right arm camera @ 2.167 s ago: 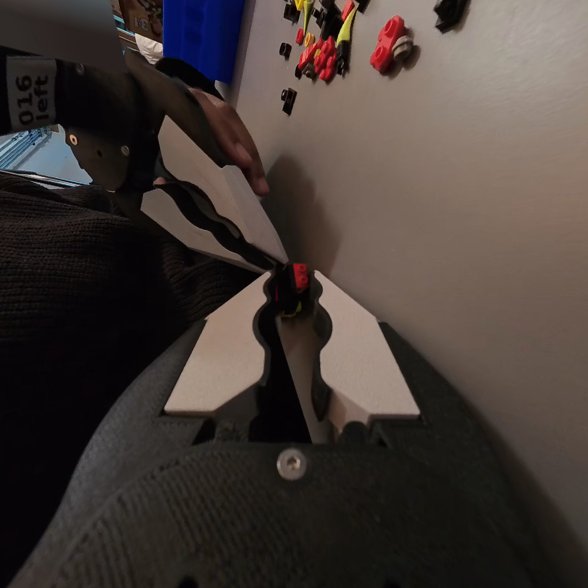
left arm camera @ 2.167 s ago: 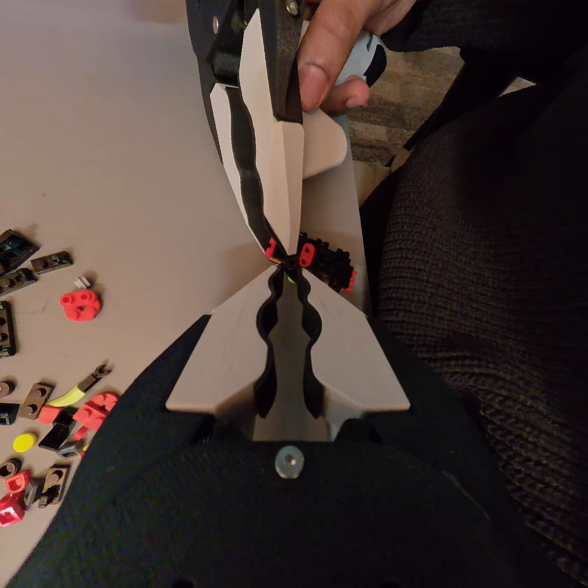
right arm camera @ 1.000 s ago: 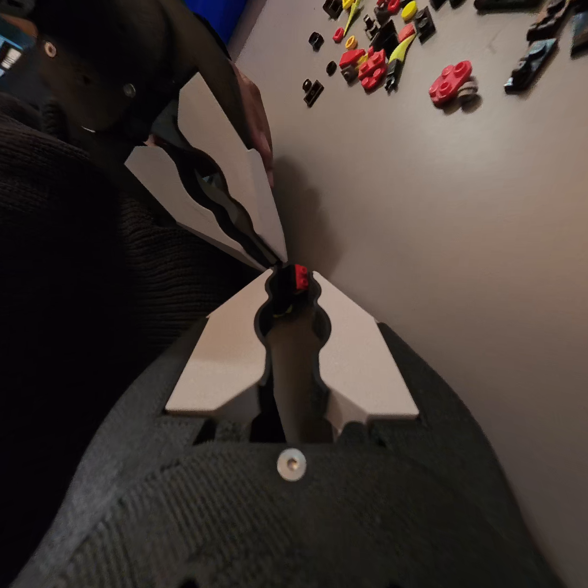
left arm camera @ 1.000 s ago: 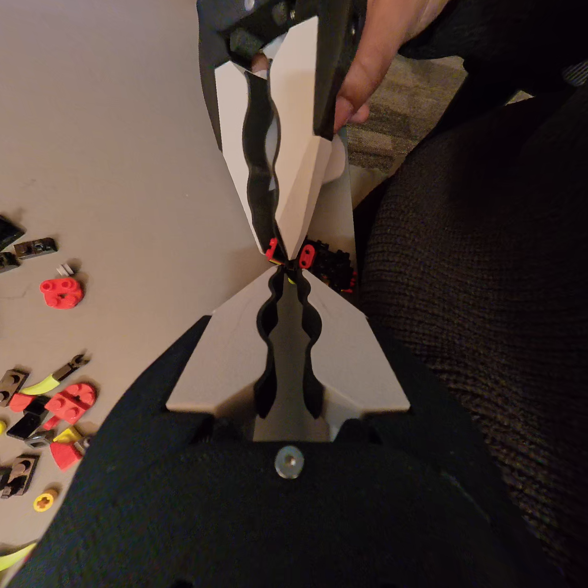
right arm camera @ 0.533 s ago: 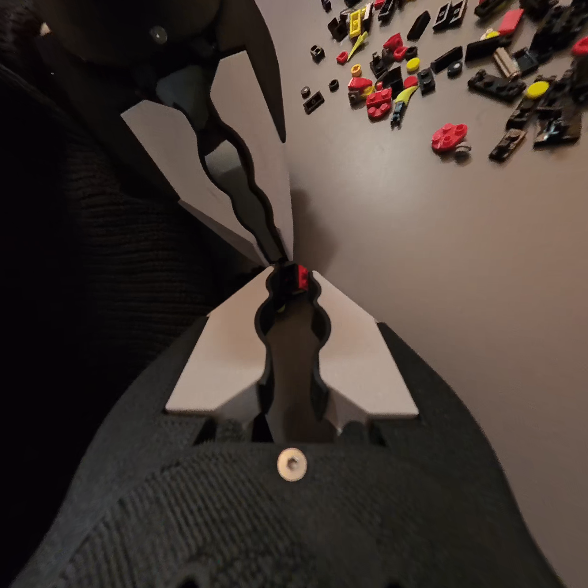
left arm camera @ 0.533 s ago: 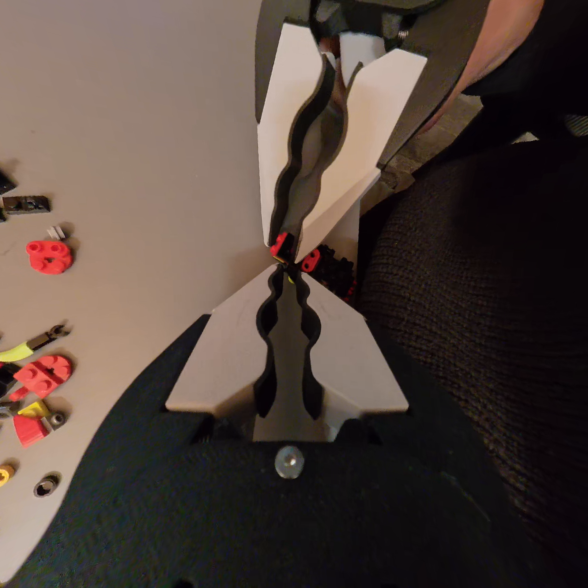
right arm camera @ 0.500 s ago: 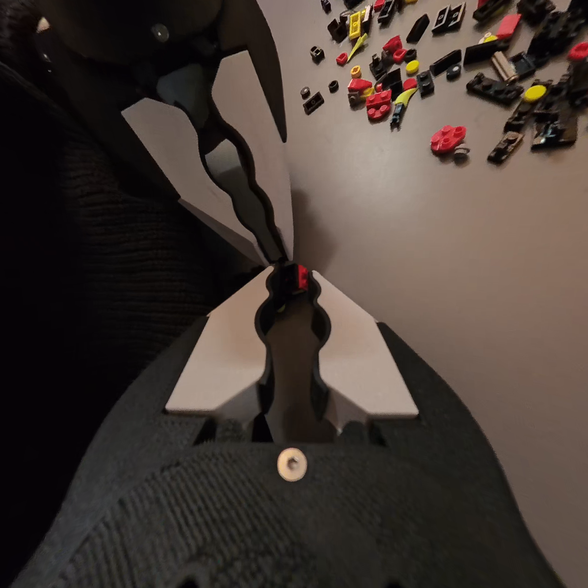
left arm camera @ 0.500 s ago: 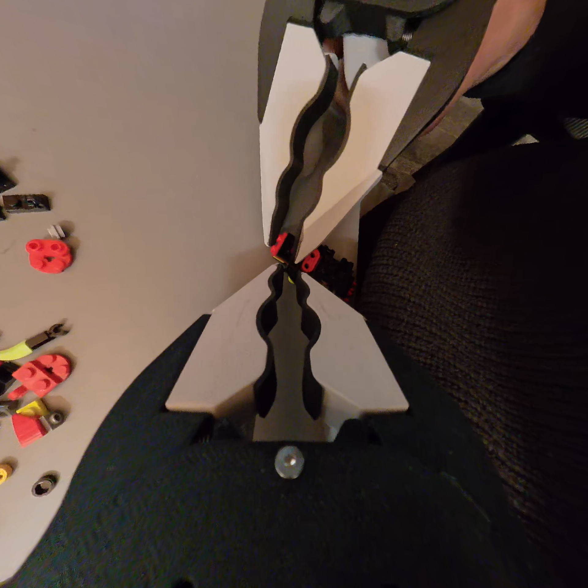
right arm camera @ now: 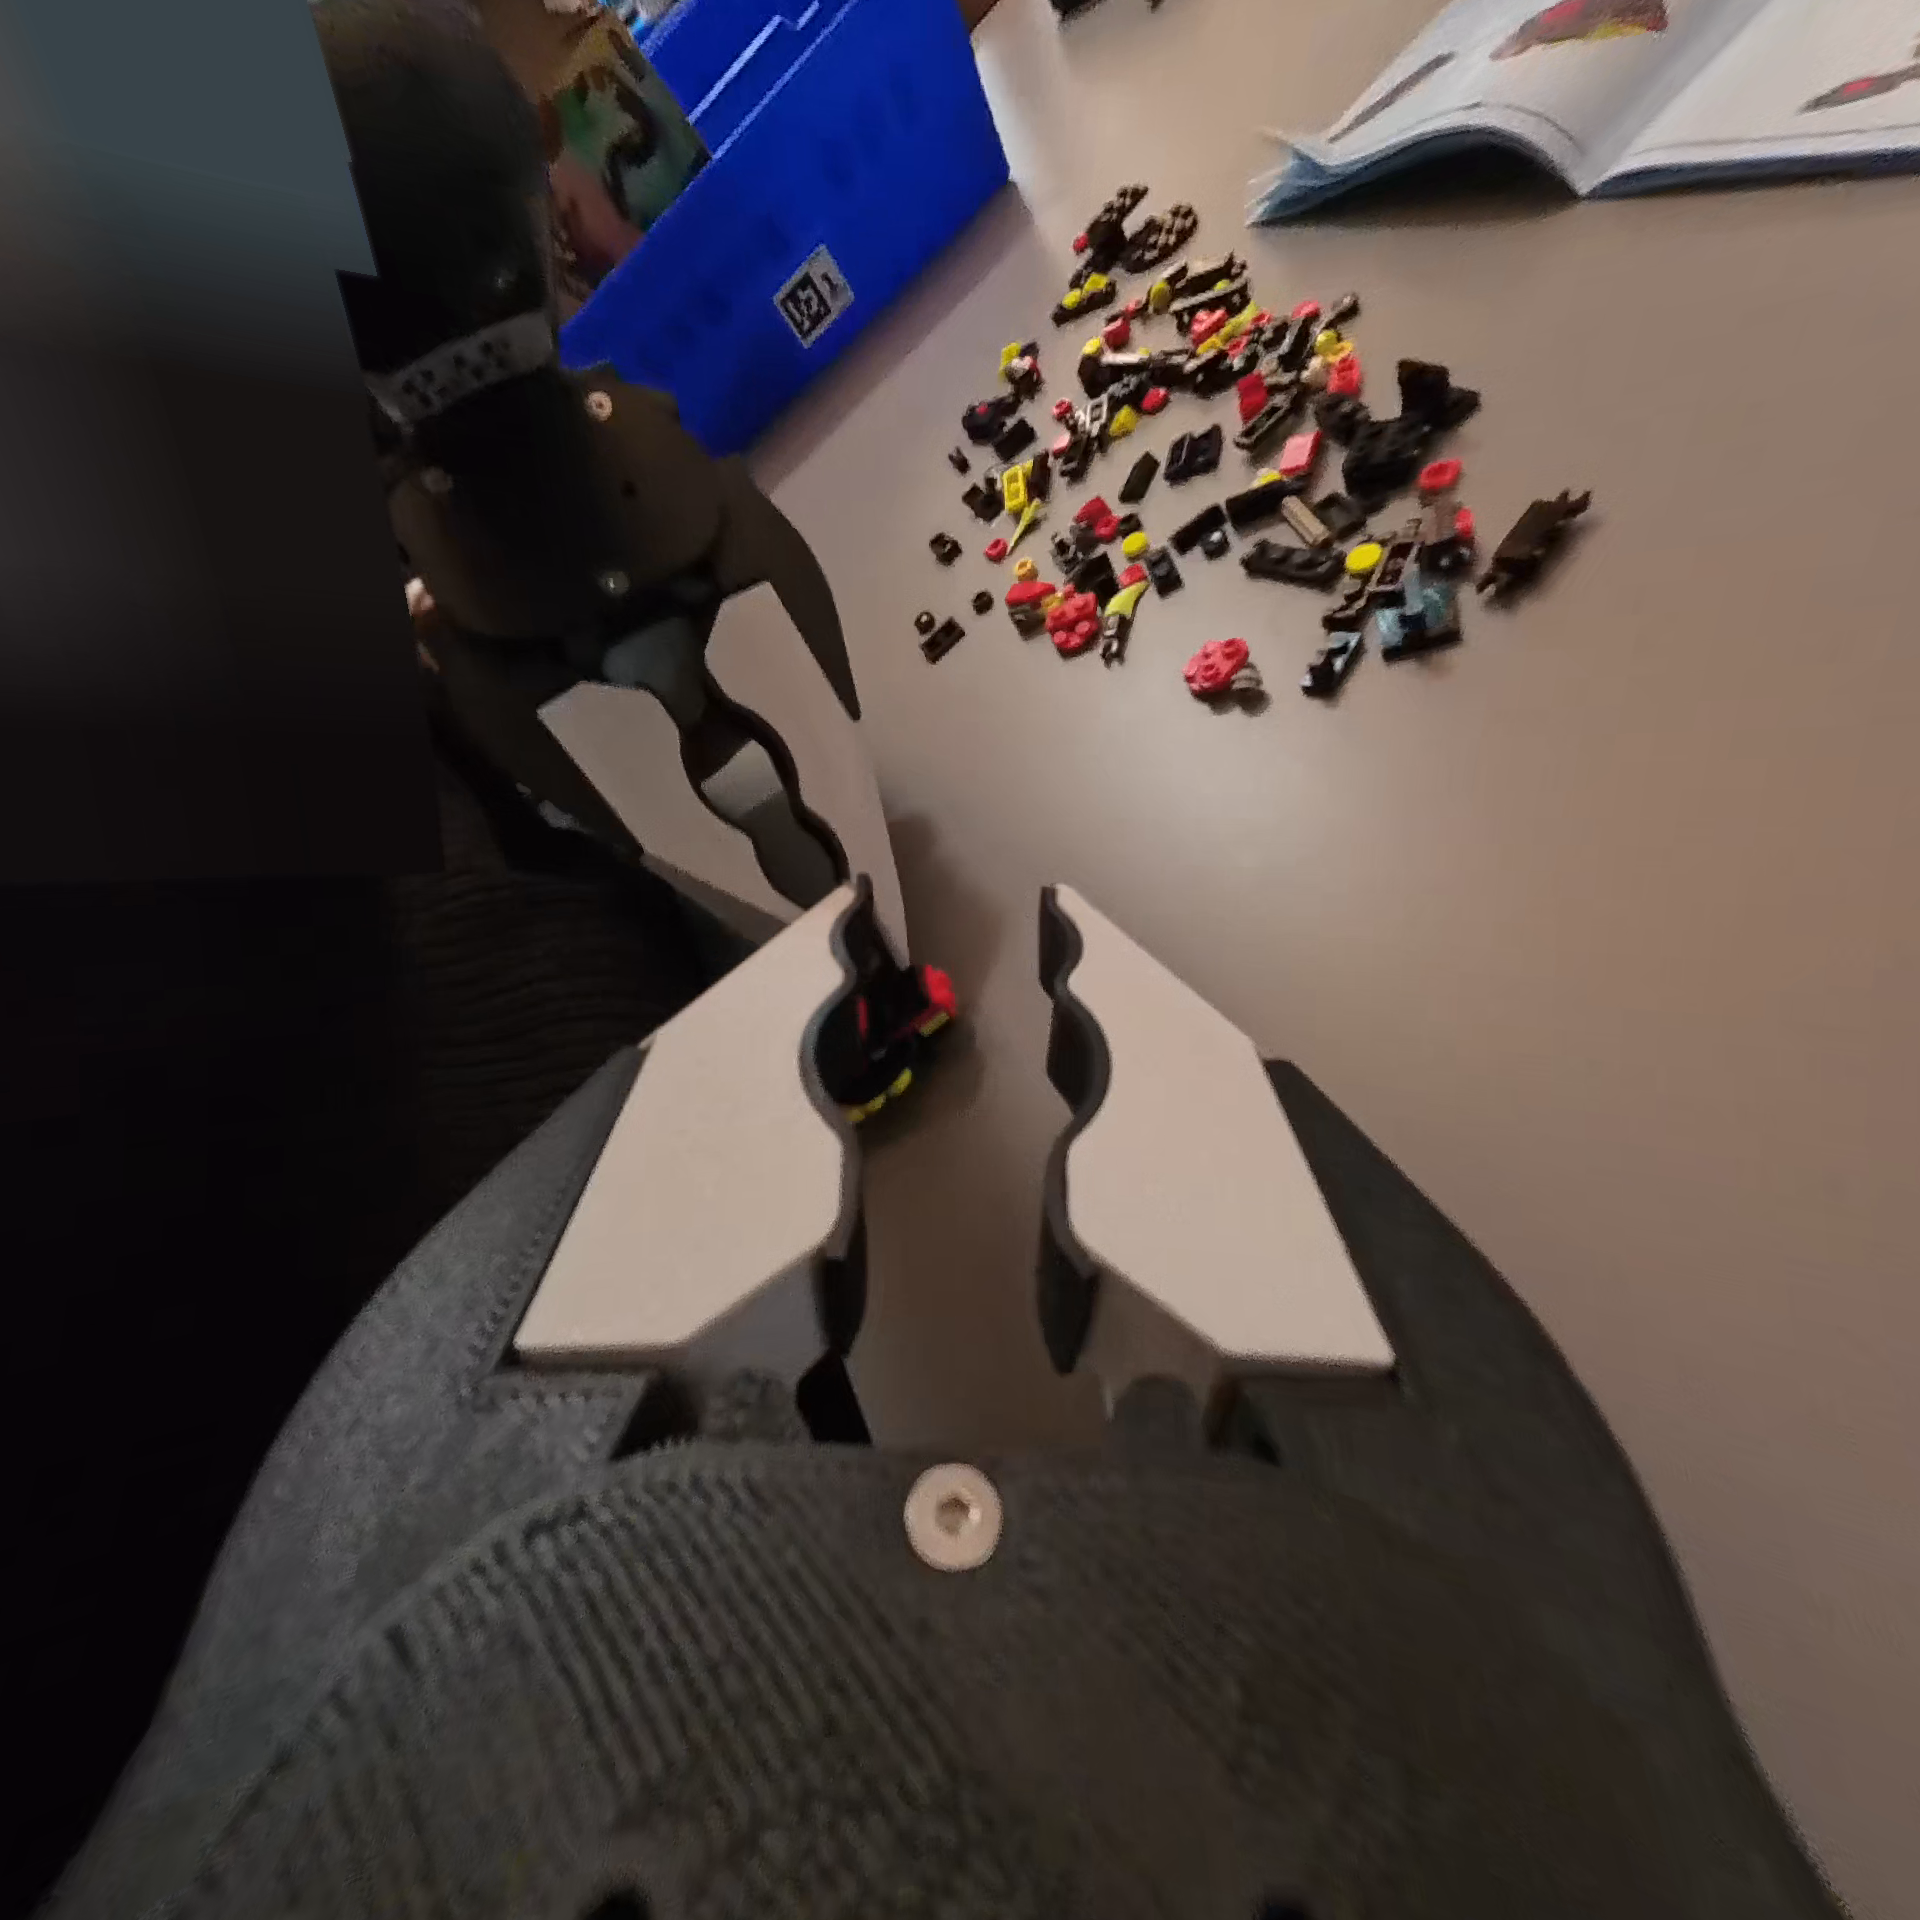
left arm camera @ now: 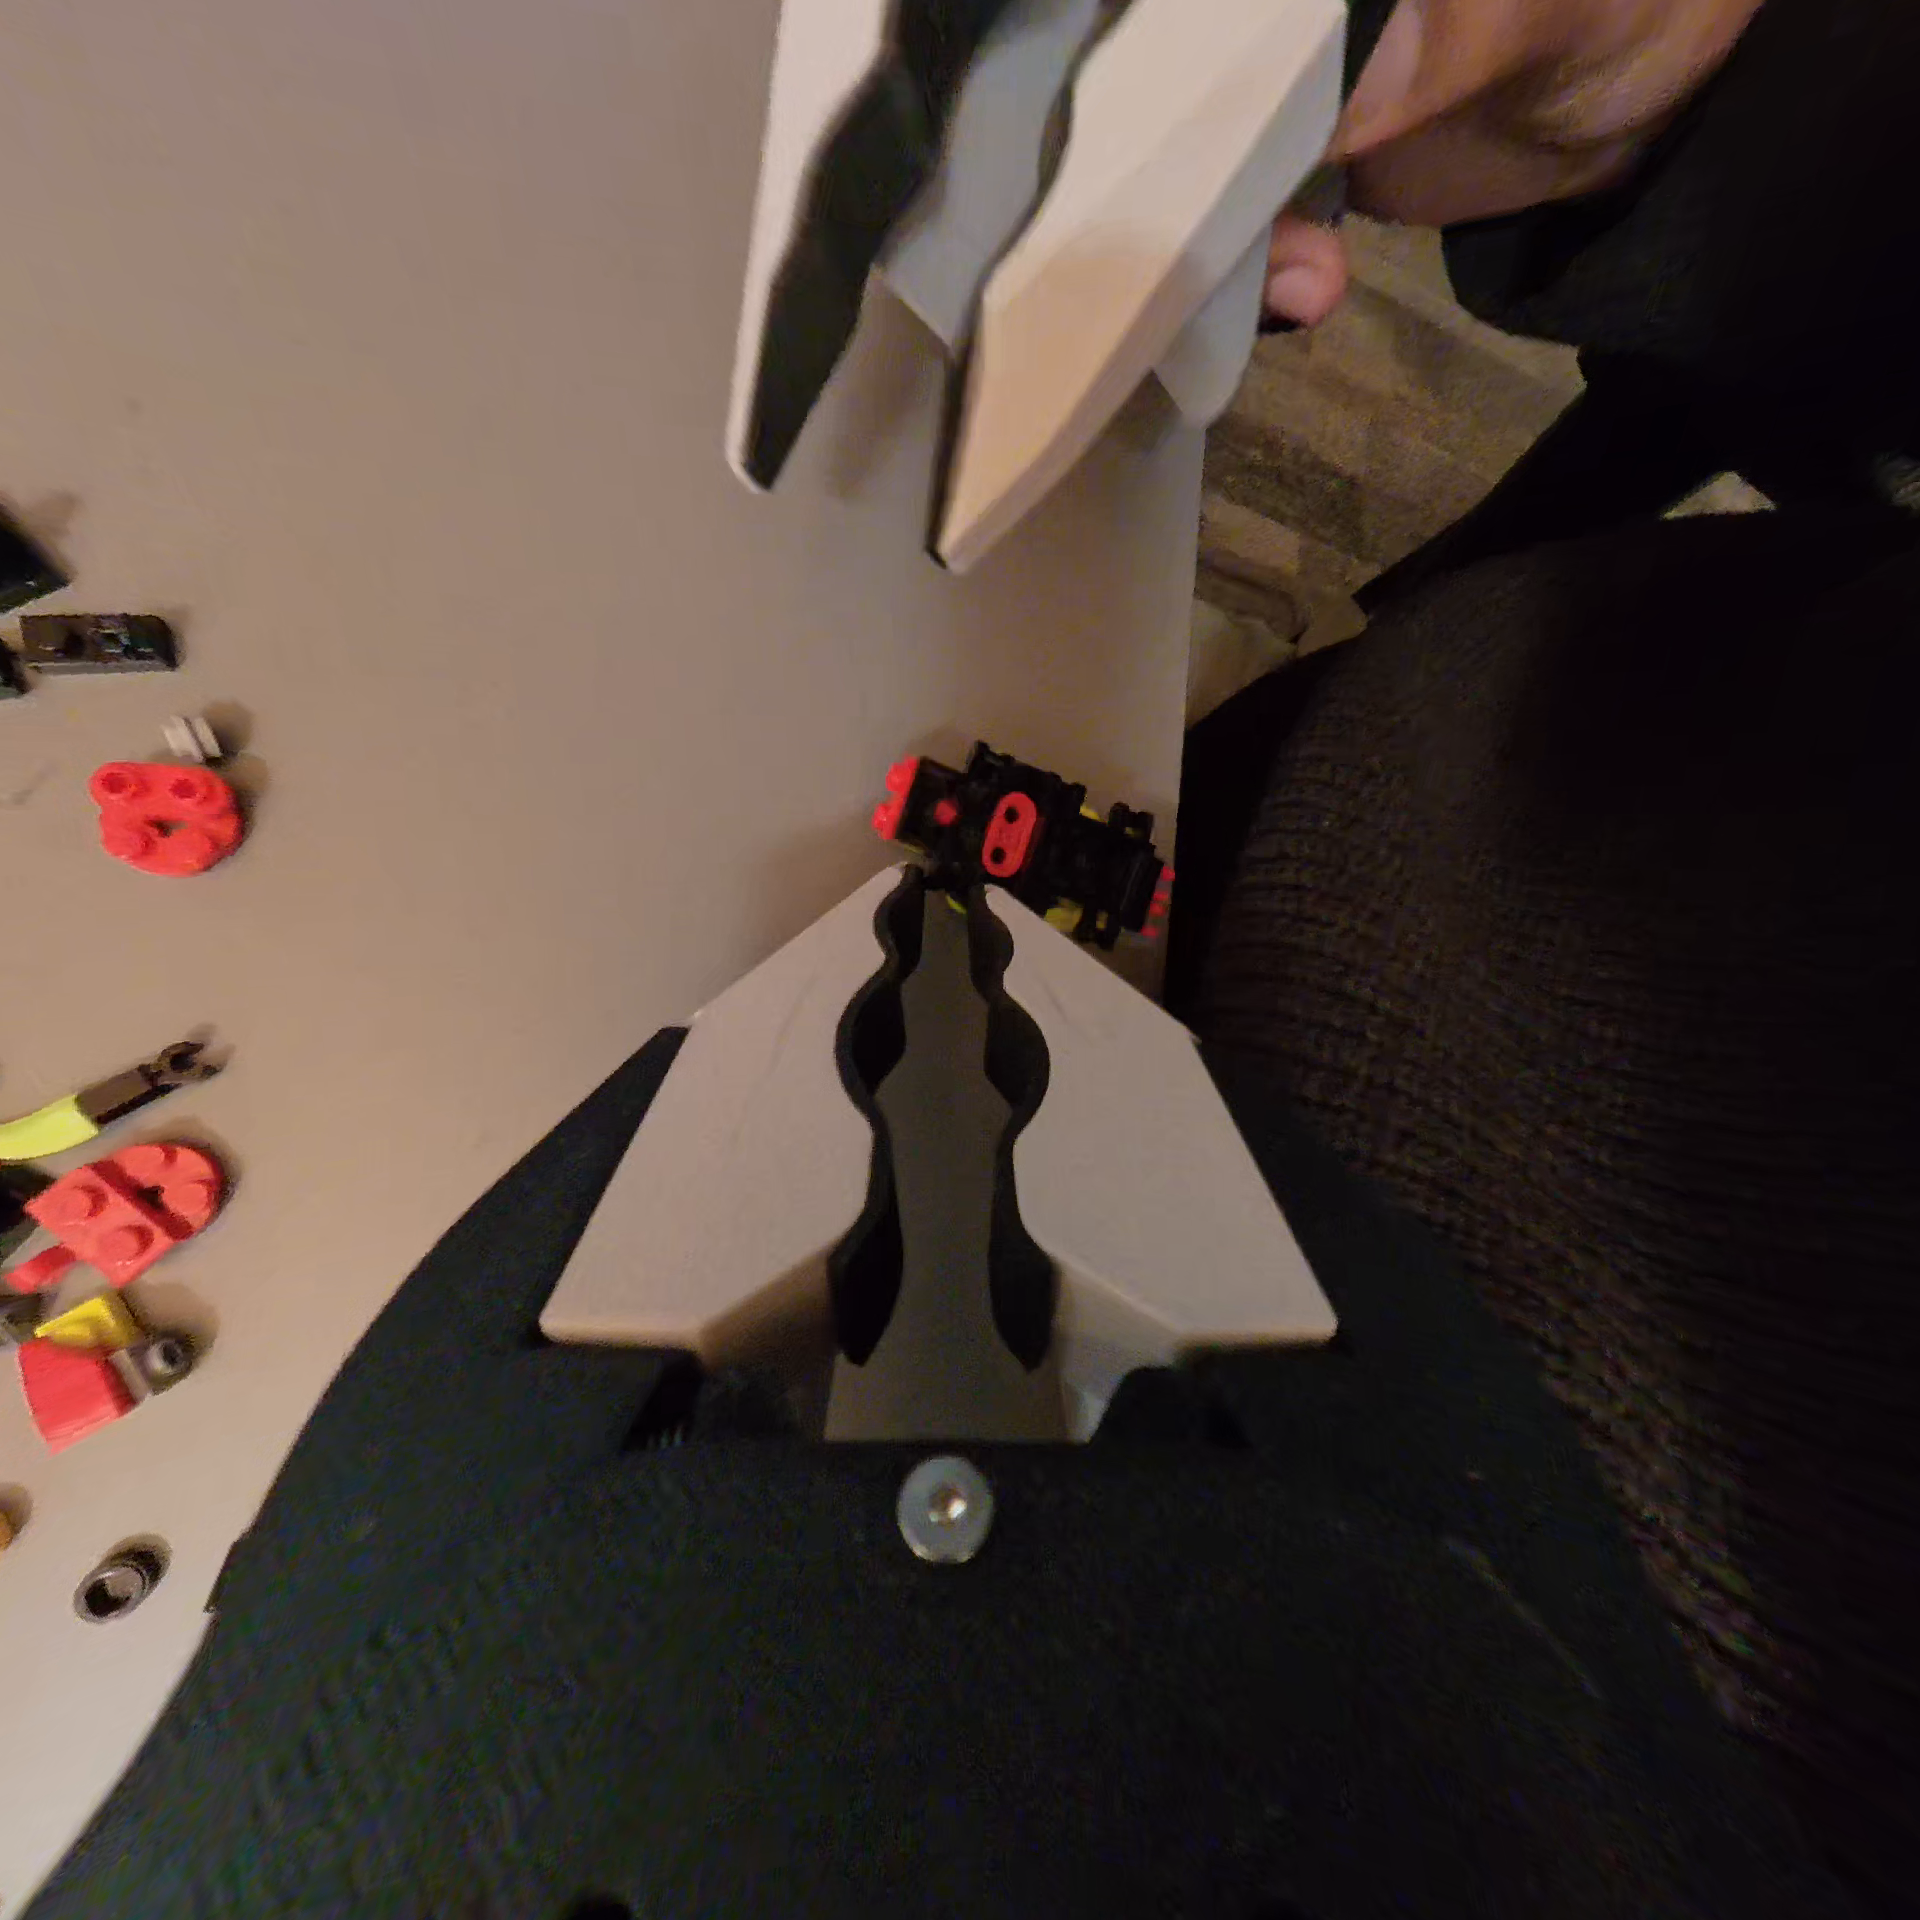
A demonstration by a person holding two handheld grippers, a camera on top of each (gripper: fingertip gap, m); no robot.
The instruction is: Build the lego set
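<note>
My left gripper (left arm camera: 940, 883) is shut on a small black, red and yellow brick assembly (left arm camera: 1023, 836), pinching its lower edge just above the grey table (left arm camera: 468, 416) near the table's edge. My right gripper (right arm camera: 951, 904) is open and holds nothing. In the right wrist view the assembly (right arm camera: 883, 1029) sits close by its left finger (right arm camera: 727, 1091), with a wide gap to the right finger. The left gripper's fingers (right arm camera: 821, 748) reach down to the assembly from the upper left. In the left wrist view the right gripper (left arm camera: 847, 514) hangs above the assembly, apart from it.
A pile of loose black, red and yellow bricks (right arm camera: 1195, 447) lies farther on the table, beside a blue bin (right arm camera: 790, 239) and an open booklet (right arm camera: 1610, 94). More loose pieces (left arm camera: 166, 821) lie at the left. A person's dark knit garment (left arm camera: 1558, 1039) borders the table edge. One gripper's finger ends stand about 7 cm off the other's.
My right gripper has opened, let go of the assembly and drawn back from it. My left gripper stays shut on the assembly, which has barely moved.
</note>
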